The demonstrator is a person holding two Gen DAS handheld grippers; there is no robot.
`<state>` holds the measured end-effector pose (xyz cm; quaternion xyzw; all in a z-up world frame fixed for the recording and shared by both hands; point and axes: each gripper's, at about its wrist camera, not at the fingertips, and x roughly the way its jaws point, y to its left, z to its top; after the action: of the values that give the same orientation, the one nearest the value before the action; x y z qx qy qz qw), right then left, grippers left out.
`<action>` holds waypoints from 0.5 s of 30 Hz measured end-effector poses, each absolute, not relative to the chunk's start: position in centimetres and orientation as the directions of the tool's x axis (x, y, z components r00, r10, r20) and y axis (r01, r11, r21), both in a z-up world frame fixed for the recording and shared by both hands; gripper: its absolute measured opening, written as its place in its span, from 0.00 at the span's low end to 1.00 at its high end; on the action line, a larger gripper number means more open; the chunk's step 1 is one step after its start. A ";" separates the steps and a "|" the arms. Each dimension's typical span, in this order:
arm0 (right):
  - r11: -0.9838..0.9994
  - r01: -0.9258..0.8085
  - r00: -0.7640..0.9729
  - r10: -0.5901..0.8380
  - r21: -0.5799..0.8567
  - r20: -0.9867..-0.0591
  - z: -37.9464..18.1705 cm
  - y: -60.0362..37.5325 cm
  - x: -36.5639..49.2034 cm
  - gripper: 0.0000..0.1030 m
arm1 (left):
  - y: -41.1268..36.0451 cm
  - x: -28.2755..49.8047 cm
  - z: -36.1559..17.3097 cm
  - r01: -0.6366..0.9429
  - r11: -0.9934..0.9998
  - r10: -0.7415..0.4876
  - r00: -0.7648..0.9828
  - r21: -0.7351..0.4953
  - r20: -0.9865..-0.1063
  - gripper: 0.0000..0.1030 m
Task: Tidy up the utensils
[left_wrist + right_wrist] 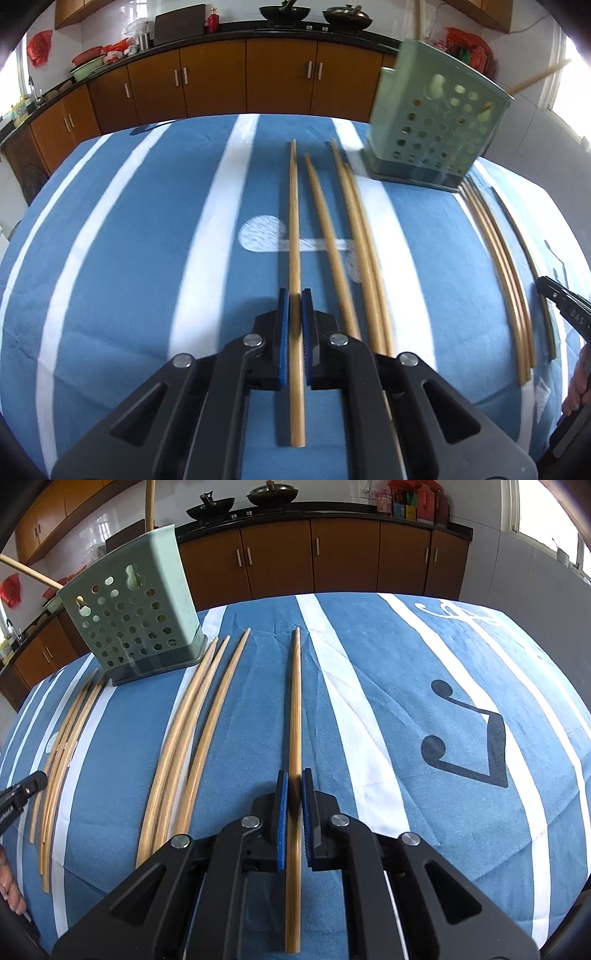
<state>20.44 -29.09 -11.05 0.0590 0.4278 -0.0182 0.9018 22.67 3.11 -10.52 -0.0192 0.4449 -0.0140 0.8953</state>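
Observation:
Several wooden chopsticks lie on a blue and white striped tablecloth (129, 240). My left gripper (294, 295) is shut on one chopstick (294, 221) that points away along the fingers. My right gripper (294, 775) is shut on another chopstick (295, 701) in the same way. A green perforated utensil holder (436, 122) stands at the far right in the left wrist view and at the far left in the right wrist view (136, 609). Chopsticks (29, 572) stick out of its top.
Loose chopsticks (354, 240) lie right of my left gripper, and another bunch (506, 266) lies further right. In the right wrist view, bunches lie at the left (184, 746) (62, 746). Brown kitchen cabinets (221, 77) run behind the table. The table edge curves close on both sides.

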 end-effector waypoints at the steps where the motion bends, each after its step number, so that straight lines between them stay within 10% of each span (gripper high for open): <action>1: 0.993 0.085 0.637 0.012 0.086 -0.771 -11.1 -29.2 20.6 0.08 | 3.6 22.8 -10.5 -0.002 0.999 -0.031 0.606 -0.040 -0.795 0.08; 15: 0.991 0.101 0.654 -0.004 0.082 -0.756 -11.3 -30.0 21.3 0.08 | 7.3 23.3 -10.6 -0.050 0.996 -0.030 0.630 -0.079 -0.776 0.09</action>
<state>21.32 -29.99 -11.29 0.0586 0.4149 -0.0291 0.9075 23.26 7.31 -10.62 -0.0464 0.4302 0.0057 0.9015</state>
